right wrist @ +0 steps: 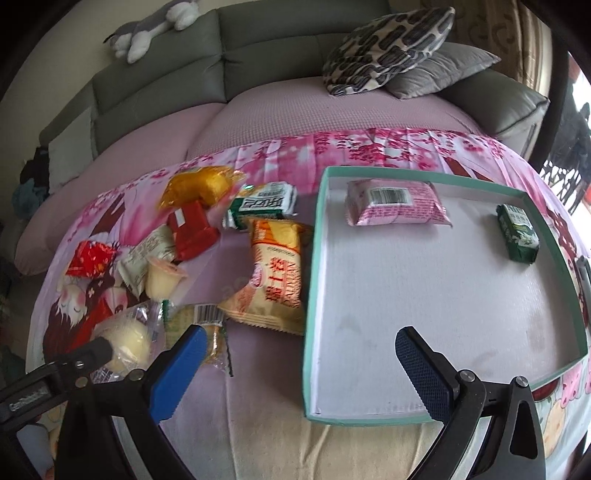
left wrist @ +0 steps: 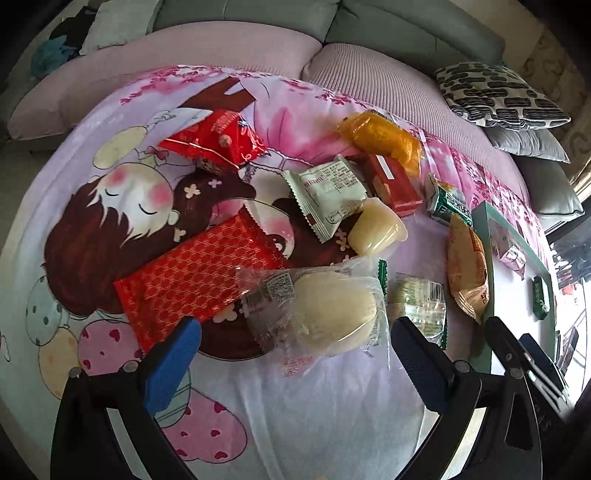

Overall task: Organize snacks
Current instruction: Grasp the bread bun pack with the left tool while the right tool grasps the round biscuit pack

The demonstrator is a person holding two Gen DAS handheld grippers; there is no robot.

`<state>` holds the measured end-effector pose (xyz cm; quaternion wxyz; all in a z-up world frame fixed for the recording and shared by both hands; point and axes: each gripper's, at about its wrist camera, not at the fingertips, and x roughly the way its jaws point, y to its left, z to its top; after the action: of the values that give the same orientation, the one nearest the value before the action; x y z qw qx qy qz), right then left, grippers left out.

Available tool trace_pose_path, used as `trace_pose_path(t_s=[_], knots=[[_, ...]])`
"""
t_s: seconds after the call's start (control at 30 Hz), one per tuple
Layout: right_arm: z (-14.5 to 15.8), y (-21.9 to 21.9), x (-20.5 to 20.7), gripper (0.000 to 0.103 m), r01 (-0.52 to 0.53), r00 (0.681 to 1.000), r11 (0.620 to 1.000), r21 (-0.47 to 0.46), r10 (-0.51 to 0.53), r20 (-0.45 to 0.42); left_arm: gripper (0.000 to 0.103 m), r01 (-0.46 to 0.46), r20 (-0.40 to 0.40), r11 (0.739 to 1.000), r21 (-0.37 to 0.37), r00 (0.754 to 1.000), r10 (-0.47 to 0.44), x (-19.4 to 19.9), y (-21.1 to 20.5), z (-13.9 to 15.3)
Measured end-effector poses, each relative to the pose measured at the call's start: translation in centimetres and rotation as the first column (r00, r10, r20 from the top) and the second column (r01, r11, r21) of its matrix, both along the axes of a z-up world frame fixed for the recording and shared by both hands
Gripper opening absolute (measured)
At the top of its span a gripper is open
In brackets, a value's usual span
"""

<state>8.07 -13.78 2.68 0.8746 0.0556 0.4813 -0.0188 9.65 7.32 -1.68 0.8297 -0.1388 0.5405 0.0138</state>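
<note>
- A heap of wrapped snacks lay at the centre of the left wrist view on a cartoon-printed sheet [left wrist: 110,236], while a teal-rimmed tray [right wrist: 314,295] filled the right half of the right wrist view.
- The left gripper [left wrist: 295,354] stood wide open at the bottom of its frame, empty, its blue pads either side of a pale round bun in clear film [left wrist: 332,314].
- The right gripper [right wrist: 301,354] was likewise spread wide and held nothing, hanging over the tray's near left corner.
- Only two items sat inside the tray: a pink packet [right wrist: 395,203] at its upper left and a dark green packet [right wrist: 517,236] at its upper right, well apart.
- The bun looked light and soft, likely to squash under a hard pinch; its loose, slick film probably offered the safer hold at the crimped end.
- The flat red patterned packet [left wrist: 199,273], left of centre, appeared thin and crinkly, best taken by an edge.
- A small jelly cup [left wrist: 376,229], right of centre, seemed stiff but smooth-walled, and could slip.
- An orange biscuit bag [right wrist: 277,273] lay just beside the tray's left wall.
- The sheet covered a soft, yielding seat; a grey-green sofa back [right wrist: 166,66] ran across the top, with a black-and-white patterned cushion [right wrist: 388,48] at upper right and a plush toy [right wrist: 155,29] at upper left.
</note>
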Motion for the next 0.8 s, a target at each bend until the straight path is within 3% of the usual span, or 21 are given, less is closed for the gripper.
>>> trace_pose_path(t_s=[0.3, 0.37, 0.6, 0.8], knots=[[-0.6, 1.1, 0.0, 0.103, -0.030, 0.999, 0.999, -0.022, 0.030, -0.011, 0.101, -0.030, -0.028, 0.999, -0.030, 0.999, 0.029, 1.6, -0.5, -1.3], [-0.6, 1.3, 0.0, 0.103, -0.033, 0.999, 0.999, -0.026, 0.033, -0.012, 0.086, -0.033, -0.021, 0.999, -0.029, 0.999, 0.032, 1.6, -0.5, -1.3], [-0.8, 1.8, 0.0, 0.103, -0.050, 0.999, 0.998, -0.029, 0.050, -0.013, 0.074, -0.018, 0.008, 0.999, -0.027, 1.000, 0.019, 1.5, -0.9, -0.9], [-1.0, 2.9, 0.0, 0.103, -0.103, 0.995, 0.995, -0.006, 0.103, -0.015, 0.073, -0.022, 0.011, 0.999, -0.039, 1.000, 0.022, 1.3, -0.8, -0.7]])
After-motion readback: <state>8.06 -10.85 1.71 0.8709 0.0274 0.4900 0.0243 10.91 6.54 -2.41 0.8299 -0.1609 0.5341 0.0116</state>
